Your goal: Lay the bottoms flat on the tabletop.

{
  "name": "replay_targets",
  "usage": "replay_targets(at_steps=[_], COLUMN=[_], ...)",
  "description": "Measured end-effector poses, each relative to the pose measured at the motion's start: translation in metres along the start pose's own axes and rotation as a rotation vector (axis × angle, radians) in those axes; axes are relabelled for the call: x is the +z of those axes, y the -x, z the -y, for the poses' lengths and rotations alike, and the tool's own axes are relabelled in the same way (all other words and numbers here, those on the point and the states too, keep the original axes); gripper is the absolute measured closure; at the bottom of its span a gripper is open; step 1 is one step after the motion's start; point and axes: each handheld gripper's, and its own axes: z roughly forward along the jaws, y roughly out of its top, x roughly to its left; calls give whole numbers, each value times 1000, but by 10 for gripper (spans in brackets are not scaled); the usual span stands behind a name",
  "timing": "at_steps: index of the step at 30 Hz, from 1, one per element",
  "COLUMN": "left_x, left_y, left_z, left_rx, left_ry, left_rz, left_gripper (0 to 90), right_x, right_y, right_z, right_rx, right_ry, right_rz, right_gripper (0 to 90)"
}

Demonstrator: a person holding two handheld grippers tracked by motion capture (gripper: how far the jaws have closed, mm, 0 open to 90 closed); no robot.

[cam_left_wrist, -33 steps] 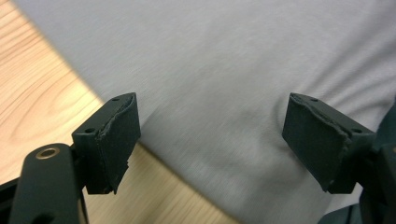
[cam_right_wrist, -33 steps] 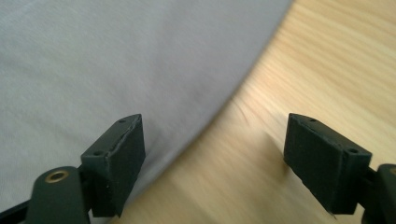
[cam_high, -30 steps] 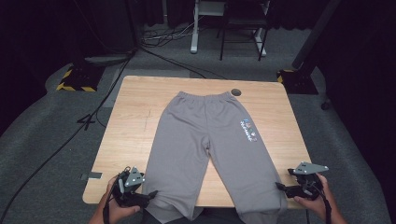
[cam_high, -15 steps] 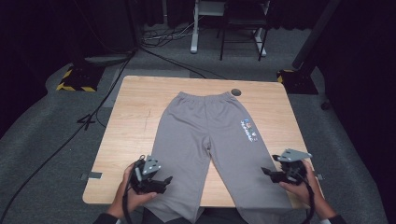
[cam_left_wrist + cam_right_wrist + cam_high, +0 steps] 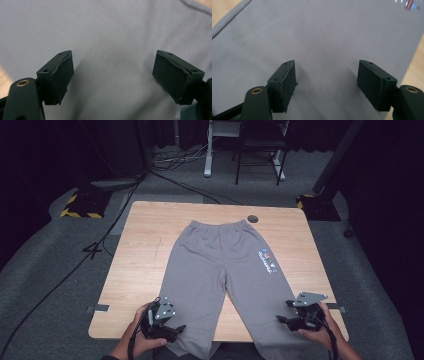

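On the wooden table [image 5: 145,250], grey trousers [image 5: 220,265] are lying flat, waistband far, leg ends hanging over my near edge. I am holding the left gripper [image 5: 175,329] and right gripper [image 5: 281,319] wide apart over each leg, judging the next move: pinching both hems.

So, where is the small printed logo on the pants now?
In the high view the logo is on the pants' right leg, below the waistband; in the right gripper view it sits at the top right corner.
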Motion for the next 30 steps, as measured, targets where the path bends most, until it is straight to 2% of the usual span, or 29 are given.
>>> replay_targets(at_steps=[2, 4, 6, 10, 12, 14, 15, 17, 20, 21, 24, 26, 28, 29, 30], left_x=[-5, -10, -15, -24, -27, -29, -30, -31, -31, -31, -32, -32, -29, -26, -25], left_y=[1, -1, -7, -27, -38, -49, -53, -62, -71, -73, -76, -78, -79, -79, -79], left_z=[1, -3, -9, -20, -20, -16, -13, -4, 11, 16, 27, 33, 37, 38, 40], left_rx=[-14, -3, -1, -23, -28, -45, -57, -86, -121, -129, -157, -174, -185, -184, -207], left_ry=[-9, 10, 40, 77, 80, 85, 84, 89, 66, 61, 65, 65, 51, 34, 51], left_rz=[-38, -63, -93, -156, -194, -219, -232, -232, -240, -244, -230, -226, -226, -229, -208], left_gripper=[177, 181, 181, 182, 182, 182, 182, 180, 180, 180, 175, 174, 173, 174, 166], right_x=[-8, -15, -22, -32, -34, -34, -34, -34, -32, -31, -29, -29, -27, -26, -26], right_y=[-2, 0, 10, 37, 51, 64, 68, 76, 87, 90, 94, 94, 93, 91, 91], right_z=[6, 8, 5, 2, 4, 11, 15, 23, 36, 40, 50, 55, 58, 59, 59], right_rx=[-13, -17, 16, 82, 126, 164, 182, 211, 285, 297, 338, 369, 365, 357, 348], right_ry=[-22, -17, 23, 81, 85, 81, 81, 87, 95, 93, 106, 116, 118, 120, 118], right_rz=[6, 33, 55, 153, 188, 246, 256, 279, 270, 275, 283, 269, 267, 280, 281], right_gripper=[297, 292, 283, 262, 241, 239, 239, 240, 235, 235, 232, 233, 226, 223, 220])
